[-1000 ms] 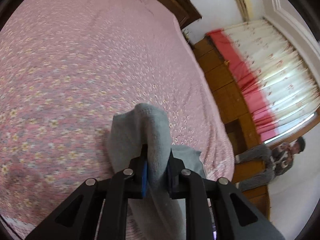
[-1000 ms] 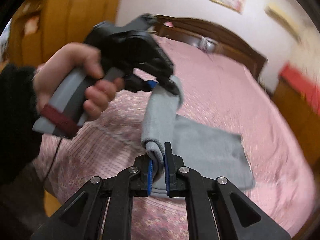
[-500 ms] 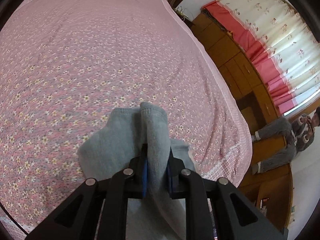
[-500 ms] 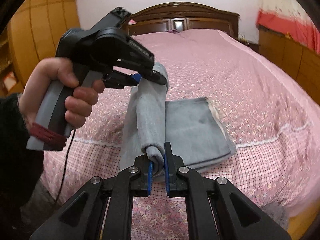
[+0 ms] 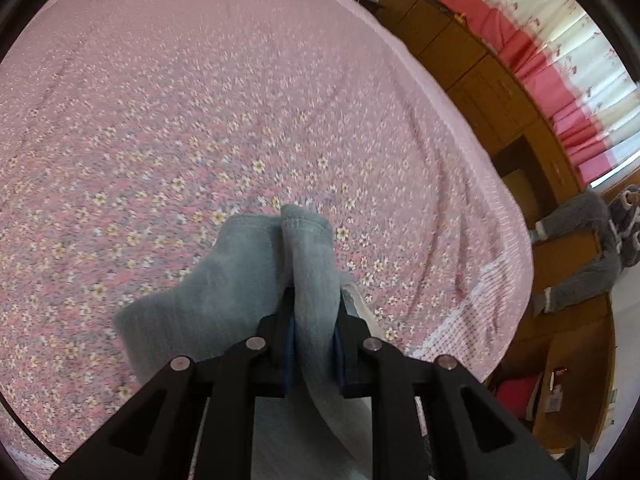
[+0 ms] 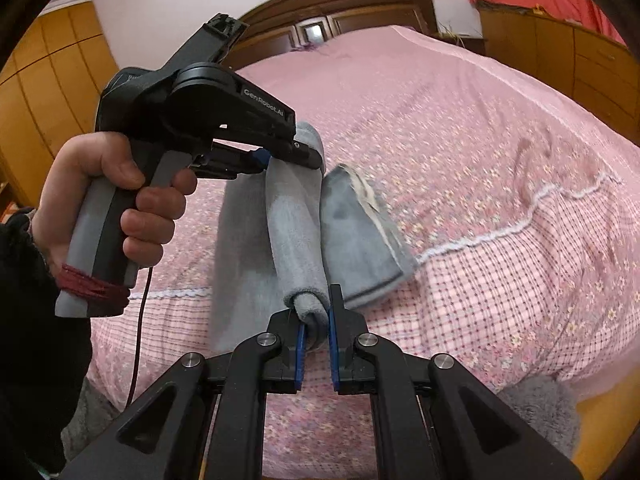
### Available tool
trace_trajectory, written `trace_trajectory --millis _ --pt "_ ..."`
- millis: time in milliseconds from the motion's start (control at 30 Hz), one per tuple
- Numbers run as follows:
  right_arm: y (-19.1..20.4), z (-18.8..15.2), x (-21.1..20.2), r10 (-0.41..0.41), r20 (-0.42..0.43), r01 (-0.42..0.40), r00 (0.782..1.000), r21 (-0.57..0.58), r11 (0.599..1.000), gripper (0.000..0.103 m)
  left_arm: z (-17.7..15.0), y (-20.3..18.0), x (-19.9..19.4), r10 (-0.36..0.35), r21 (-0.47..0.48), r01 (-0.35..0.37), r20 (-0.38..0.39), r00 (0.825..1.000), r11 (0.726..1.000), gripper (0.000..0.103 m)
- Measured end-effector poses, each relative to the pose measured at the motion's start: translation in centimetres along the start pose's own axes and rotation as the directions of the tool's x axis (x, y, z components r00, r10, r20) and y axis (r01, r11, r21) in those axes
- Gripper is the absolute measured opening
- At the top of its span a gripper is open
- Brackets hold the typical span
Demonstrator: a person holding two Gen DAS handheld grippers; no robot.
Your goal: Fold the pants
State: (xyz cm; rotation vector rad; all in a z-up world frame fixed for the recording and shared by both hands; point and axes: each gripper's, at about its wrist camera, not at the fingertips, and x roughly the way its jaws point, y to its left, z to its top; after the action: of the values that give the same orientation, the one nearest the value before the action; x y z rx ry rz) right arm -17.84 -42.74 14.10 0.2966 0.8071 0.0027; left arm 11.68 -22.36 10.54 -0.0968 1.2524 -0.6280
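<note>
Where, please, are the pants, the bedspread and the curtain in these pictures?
pants (image 6: 298, 236): right wrist view, on the rolled grey fold held up.
bedspread (image 5: 200, 100): left wrist view, on its bare flowered middle.
curtain (image 5: 560, 92): left wrist view, on its red band.

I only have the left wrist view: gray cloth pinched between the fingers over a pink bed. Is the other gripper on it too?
Observer: Yes. The right gripper is shut on the same pants, pinching a rolled edge.
Operator: Is the cloth lifted?
Observer: A band is raised between the left gripper and the right; the rest lies on the bed.
Operator: Who holds the left one?
Observer: A bare hand with a dark sleeve.
</note>
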Motion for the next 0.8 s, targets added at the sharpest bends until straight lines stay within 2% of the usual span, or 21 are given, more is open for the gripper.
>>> trace_trajectory --millis 100,133,167,200,233,300,333,367,400,433,467,500,533,567,600,633,667,700,800 --pt "-0.4 -0.2 0.2 -0.026 -0.027 0.027 0.999 0.017 0.999 0.013 0.1 -0.9 1.2 0.039 0.023 -0.039 -0.009 0.999 0.999 0.016" --pt "-0.6 -0.2 0.3 -0.043 -0.036 0.043 0.998 0.024 0.999 0.026 0.2 -1.2 1.6 0.054 0.035 -0.054 -0.012 0.998 0.998 0.017" --pt "-0.7 -0.3 0.4 -0.067 -0.050 0.069 0.996 0.033 0.997 0.034 0.3 -1.7 2.0 0.073 0.066 -0.072 -0.016 0.997 0.995 0.019" --pt "-0.9 -0.3 0.5 -0.104 -0.063 0.107 0.993 0.040 0.993 0.047 0.3 -2.3 2.1 0.094 0.097 -0.093 -0.007 0.996 0.991 0.025" --pt "-0.9 -0.4 0.3 -0.125 -0.067 0.128 0.990 0.041 0.991 0.052 0.2 -3.0 2.1 0.116 0.146 -0.118 0.018 0.993 0.982 0.029" --pt "-0.9 -0.2 -0.2 -0.145 -0.064 0.148 0.987 0.037 0.988 0.052 -0.1 -3.6 1.2 0.092 0.211 -0.106 0.079 0.993 0.972 0.043" --pt "-0.8 -0.1 -0.7 -0.153 -0.050 0.155 0.987 0.033 0.987 0.052 -0.3 -3.6 0.0 0.065 0.217 -0.092 0.129 0.990 0.972 0.044" --pt "-0.6 0.1 -1.1 -0.158 -0.032 0.159 0.987 0.024 0.987 0.052 -0.7 -3.3 -1.8 0.011 0.212 -0.054 0.201 0.980 0.976 0.046" --pt "-0.3 0.4 -1.5 -0.159 -0.005 0.159 0.987 0.001 0.987 0.052 -1.4 -2.6 -3.8 -0.045 0.201 -0.013 0.278 0.960 0.979 0.053" --pt "0.2 0.7 -1.9 -0.152 0.014 0.153 0.988 -0.024 0.988 0.052 -2.3 -1.7 -5.6 -0.074 0.181 0.011 0.347 0.935 0.983 0.057" --pt "0.5 1.1 -1.8 -0.137 0.032 0.138 0.990 -0.067 0.988 0.052 -3.6 -0.4 -7.4 -0.094 0.149 0.033 0.421 0.902 0.988 0.059" --pt "0.6 1.4 -1.5 -0.134 0.028 0.136 0.991 -0.086 0.987 0.052 -4.9 0.6 -8.3 -0.112 0.134 0.056 0.455 0.884 0.989 0.058" --pt "0.6 2.0 -0.8 -0.143 0.020 0.144 0.990 -0.108 0.984 0.051 -5.8 1.3 -8.4 -0.116 0.136 0.061 0.445 0.888 0.989 0.056" --pt "0.3 2.6 -0.1 -0.146 0.014 0.146 0.989 -0.126 0.981 0.047 -6.7 1.9 -7.8 -0.096 0.140 0.041 0.409 0.907 0.989 0.045" --pt "0.1 3.3 0.8 -0.128 0.006 0.128 0.992 -0.136 0.982 0.021 -7.5 2.4 -6.7 -0.052 0.142 -0.001 0.370 0.928 0.990 0.034" --pt "-0.1 4.1 2.1 -0.065 -0.017 0.062 0.998 -0.158 0.985 0.008 -8.1 2.9 -5.5 -0.011 0.143 -0.040 0.339 0.941 0.989 0.032" --pt "-0.2 4.8 3.8 -0.030 -0.056 0.019 0.998 -0.183 0.983 0.007 -8.7 3.5 -4.2 0.033 0.140 -0.080 0.311 0.950 0.987 0.028" --pt "-0.4 5.2 5.0 -0.043 -0.090 0.024 0.995 -0.198 0.980 0.007 -9.2 4.3 -2.9 0.074 0.128 -0.115 0.288 0.955 0.985 0.022" --pt "-0.7 6.7 7.8 -0.056 -0.170 0.012 0.984 -0.251 0.968 0.006 -10.1 5.9 -1.2 0.099 0.077 -0.123 0.268 0.958 0.989 0.014"
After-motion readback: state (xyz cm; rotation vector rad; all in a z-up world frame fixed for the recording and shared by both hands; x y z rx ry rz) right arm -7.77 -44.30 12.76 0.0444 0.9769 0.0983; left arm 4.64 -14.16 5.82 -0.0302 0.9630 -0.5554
